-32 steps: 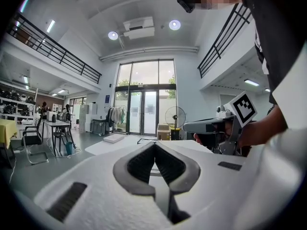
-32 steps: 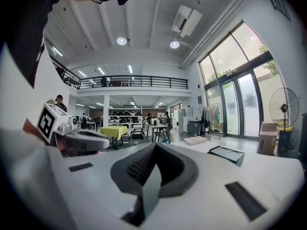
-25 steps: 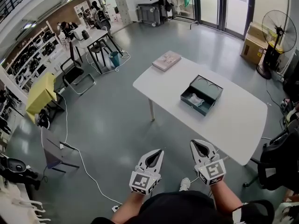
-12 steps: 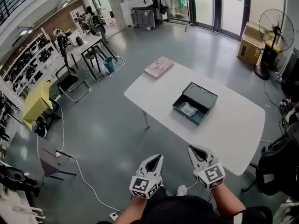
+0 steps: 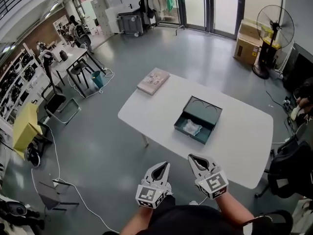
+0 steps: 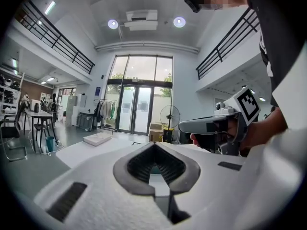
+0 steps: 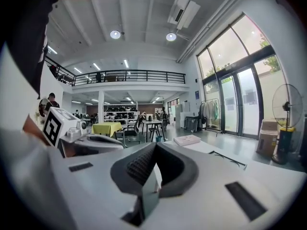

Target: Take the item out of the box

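item (image 5: 191, 127) in box (image 5: 188, 136) on table (image 5: 244, 141), book (image 5: 153, 81) at far-left corner.

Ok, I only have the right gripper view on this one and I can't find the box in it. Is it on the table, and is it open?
Observer: Yes. The head view shows a dark green box near the middle of the white table, with its lid open.
Operator: Anything inside it?
Observer: A pale crumpled item lies in the half of the box nearer the person.
Operator: Is either tool at the box?
Observer: No. The left tool and the right tool are both held close to the person, well short of the box. Both are shut and empty.
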{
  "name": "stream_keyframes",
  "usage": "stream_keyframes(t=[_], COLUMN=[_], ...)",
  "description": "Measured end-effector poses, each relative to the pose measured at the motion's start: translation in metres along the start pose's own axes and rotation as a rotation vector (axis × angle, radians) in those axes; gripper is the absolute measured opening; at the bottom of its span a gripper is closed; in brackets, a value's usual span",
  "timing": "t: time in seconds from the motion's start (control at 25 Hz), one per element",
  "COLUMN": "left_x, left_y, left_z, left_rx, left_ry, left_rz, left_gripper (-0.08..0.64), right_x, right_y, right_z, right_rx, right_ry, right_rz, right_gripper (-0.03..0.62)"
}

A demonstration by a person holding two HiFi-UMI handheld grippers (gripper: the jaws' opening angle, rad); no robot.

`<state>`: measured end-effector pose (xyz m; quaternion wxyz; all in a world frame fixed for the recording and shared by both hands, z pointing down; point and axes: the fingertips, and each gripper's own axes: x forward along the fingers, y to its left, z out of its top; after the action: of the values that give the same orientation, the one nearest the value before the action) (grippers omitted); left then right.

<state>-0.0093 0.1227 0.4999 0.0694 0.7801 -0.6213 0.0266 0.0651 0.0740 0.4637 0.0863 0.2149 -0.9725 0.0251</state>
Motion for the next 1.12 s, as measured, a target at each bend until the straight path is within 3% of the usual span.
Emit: stream_keyframes(t=[0.48,0.76,1.12], left_x=[0.056,0.084,0.131], left_y=[0.096,0.122,0.118], left_z=[0.019,0.035,0.032], left_rx=[0.013,0.048,-0.01], left_ry=[0.015,0.003,0.016], left_rz=[-0.179,-0.269,-0.301], left_gripper=[0.014,0.014,0.012], right_x=[0.089,0.092,0.092], right_y=[-0.031,-0.056,-0.096], right_z=[0.02,0.016,0.001], right_rx=[0.064,0.095,0.076], right_ry=[0.005,0.027,0.074], right_rz=[-0.188,-0.318,-0.38], right_gripper=[0.006,0.006,0.006])
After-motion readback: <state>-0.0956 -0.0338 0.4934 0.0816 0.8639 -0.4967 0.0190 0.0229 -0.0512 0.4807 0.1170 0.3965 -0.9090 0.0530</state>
